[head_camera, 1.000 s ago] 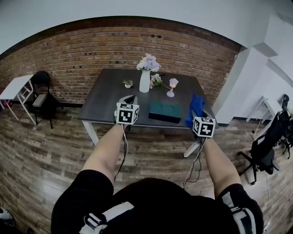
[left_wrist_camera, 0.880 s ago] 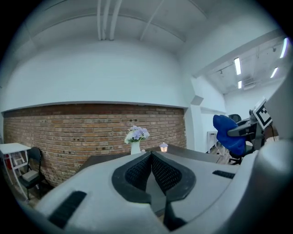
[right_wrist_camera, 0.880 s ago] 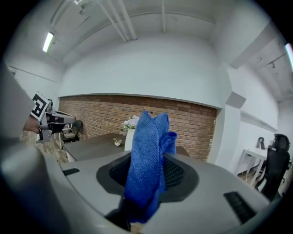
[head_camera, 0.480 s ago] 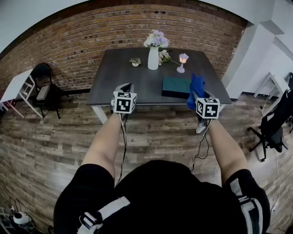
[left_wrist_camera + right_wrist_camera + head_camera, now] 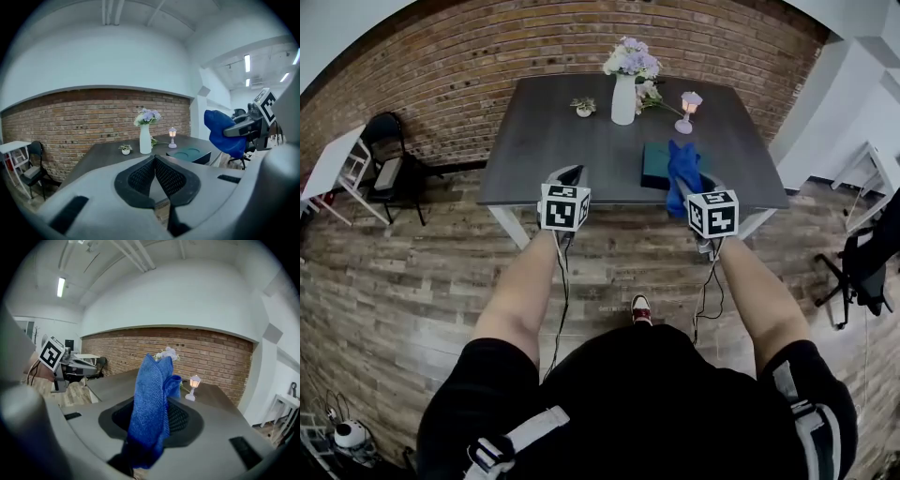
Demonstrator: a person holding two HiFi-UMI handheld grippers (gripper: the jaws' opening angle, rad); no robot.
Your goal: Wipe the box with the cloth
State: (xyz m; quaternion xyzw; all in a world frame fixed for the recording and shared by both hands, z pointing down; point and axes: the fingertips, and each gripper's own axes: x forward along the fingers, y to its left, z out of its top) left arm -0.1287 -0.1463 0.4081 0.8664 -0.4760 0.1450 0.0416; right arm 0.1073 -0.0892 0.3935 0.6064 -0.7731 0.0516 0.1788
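A flat dark-teal box (image 5: 653, 164) lies on the dark grey table (image 5: 544, 150), right of its middle and near the front edge; the left gripper view also shows the box (image 5: 190, 153). My right gripper (image 5: 689, 190) is shut on a blue cloth (image 5: 682, 176) that stands up out of its jaws and overlaps the box's right part in the head view. In the right gripper view the cloth (image 5: 152, 408) hides the box. My left gripper (image 5: 565, 177) hovers at the table's front edge, left of the box, and its jaws (image 5: 154, 158) are shut and hold nothing.
At the back of the table stand a white vase of flowers (image 5: 625, 89), a small lamp (image 5: 687, 108) and a tiny potted plant (image 5: 584, 109). A black chair (image 5: 391, 171) and a white side table (image 5: 326, 176) are at the left, an office chair (image 5: 862, 267) at the right.
The person has stepped closer to the table. Both grippers have come up to its front edge, and the cloth in the right gripper has moved left, now overlapping the box.
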